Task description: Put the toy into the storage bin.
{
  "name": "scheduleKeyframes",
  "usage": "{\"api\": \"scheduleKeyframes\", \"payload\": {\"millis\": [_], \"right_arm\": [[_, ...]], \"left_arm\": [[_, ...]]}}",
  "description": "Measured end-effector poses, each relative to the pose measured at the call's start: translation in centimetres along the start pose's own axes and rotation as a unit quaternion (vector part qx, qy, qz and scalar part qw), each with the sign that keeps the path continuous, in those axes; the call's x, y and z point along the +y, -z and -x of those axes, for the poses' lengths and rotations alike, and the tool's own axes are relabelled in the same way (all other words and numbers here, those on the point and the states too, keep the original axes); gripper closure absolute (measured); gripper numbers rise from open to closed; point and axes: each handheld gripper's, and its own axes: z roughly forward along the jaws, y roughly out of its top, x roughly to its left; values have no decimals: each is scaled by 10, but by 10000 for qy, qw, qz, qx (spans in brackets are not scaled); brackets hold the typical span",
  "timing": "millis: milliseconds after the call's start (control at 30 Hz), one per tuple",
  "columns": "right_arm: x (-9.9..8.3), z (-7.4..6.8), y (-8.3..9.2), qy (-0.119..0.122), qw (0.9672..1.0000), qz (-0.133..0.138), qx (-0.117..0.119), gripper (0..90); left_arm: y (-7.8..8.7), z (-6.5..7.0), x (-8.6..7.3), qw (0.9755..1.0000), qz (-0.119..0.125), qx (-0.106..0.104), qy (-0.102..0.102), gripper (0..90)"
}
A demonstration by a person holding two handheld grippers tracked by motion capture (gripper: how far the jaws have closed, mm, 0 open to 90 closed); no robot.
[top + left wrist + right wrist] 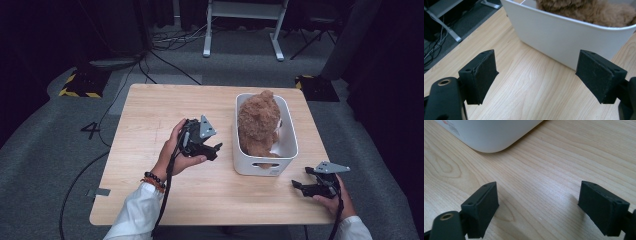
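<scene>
Our left tool point(216, 148) has blocky black jaws with flat, matte pads point(484, 75); they stand wide apart with nothing between them, over bare wood. A grey three-cornered plate sits on top of it, and it points at about three o'clock toward the white bin point(243, 162), which lies just beside it. Our right tool point(299, 178) has the same angular jaws, also spread wide and holding nothing, resting low near the table's point(150, 130) four o'clock corner and pointing at nine o'clock.

The bin is smooth, glossy plastic with rounded corners, a slightly flared rim and a handle slot in its near end wall. Inside it lies the teddy bear point(258, 125), a brown, curly, shaggy plush that fills most of the bin and rises above the rim. The bin wall stands between our left tool and the bear.

The table is pale wood-grain laminate with rounded corners. Around it we see grey carpet, black cables, and a white frame at twelve o'clock.
</scene>
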Motion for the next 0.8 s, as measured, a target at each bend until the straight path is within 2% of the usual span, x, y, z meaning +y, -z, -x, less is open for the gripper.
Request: {"api": "scheduleKeyframes", "payload": {"millis": [433,533,700,800], "right_arm": [[0,0,0,-6,10000,0,-5,162],[0,0,0,-6,10000,2,-11,162],[0,0,0,-3,10000,1,-14,162],[0,0,0,-6,10000,3,-14,162]], "left_arm": [[-3,-4,-21,9996,-262,94,41,169],[-4,-4,-25,9989,-397,223,56,170],[-7,-4,-35,9985,-492,205,118,169],[-10,-5,-42,9978,-614,226,84,169]]}}
